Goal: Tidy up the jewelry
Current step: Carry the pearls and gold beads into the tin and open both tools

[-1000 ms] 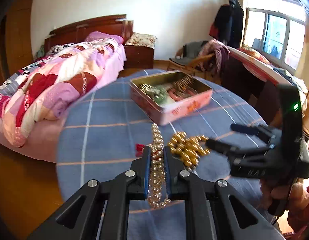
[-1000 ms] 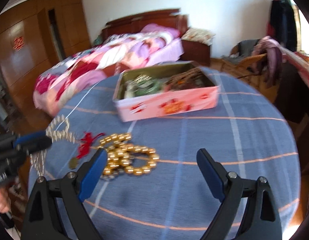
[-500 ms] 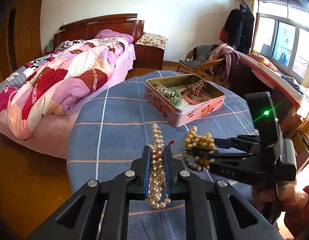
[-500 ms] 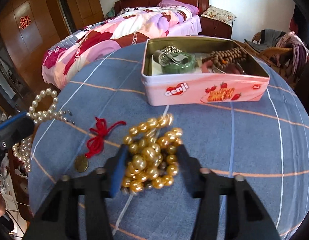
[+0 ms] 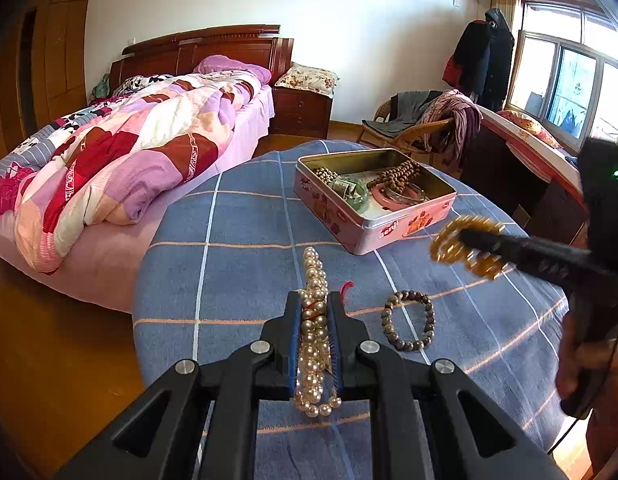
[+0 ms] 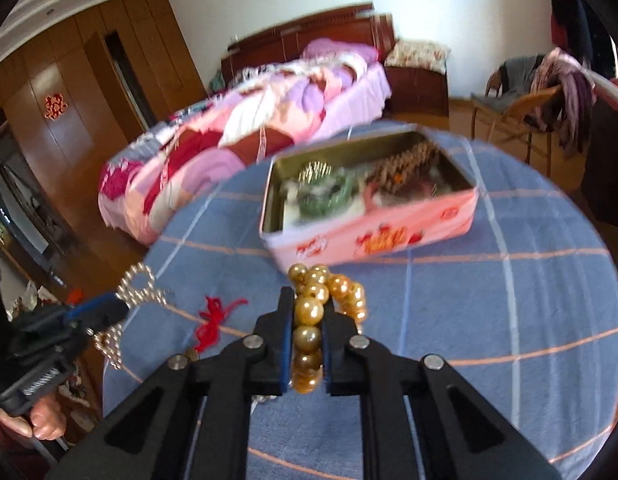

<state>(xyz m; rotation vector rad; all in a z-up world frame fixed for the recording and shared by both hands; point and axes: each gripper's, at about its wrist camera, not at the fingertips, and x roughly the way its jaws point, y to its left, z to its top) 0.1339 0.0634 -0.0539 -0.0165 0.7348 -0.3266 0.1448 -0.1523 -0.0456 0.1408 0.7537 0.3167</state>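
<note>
Broadly, a round table under a blue plaid cloth (image 5: 237,280) carries a pink tin (image 5: 373,196) at about one o'clock in the left wrist view, open and already holding beads and bangles. Nearer, the left gripper (image 5: 315,320) is clamped on a pearl necklace (image 5: 313,336), while the right gripper (image 6: 307,316) pinches a gold bead strand (image 6: 309,312) lifted off the cloth at three o'clock. Smallest, a dark bead bracelet (image 5: 408,320) lies flat just right of the pearls, beside a red cord (image 5: 346,286)

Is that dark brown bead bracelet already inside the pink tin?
No, the dark bead bracelet lies on the blue tablecloth, apart from the pink tin.
</note>
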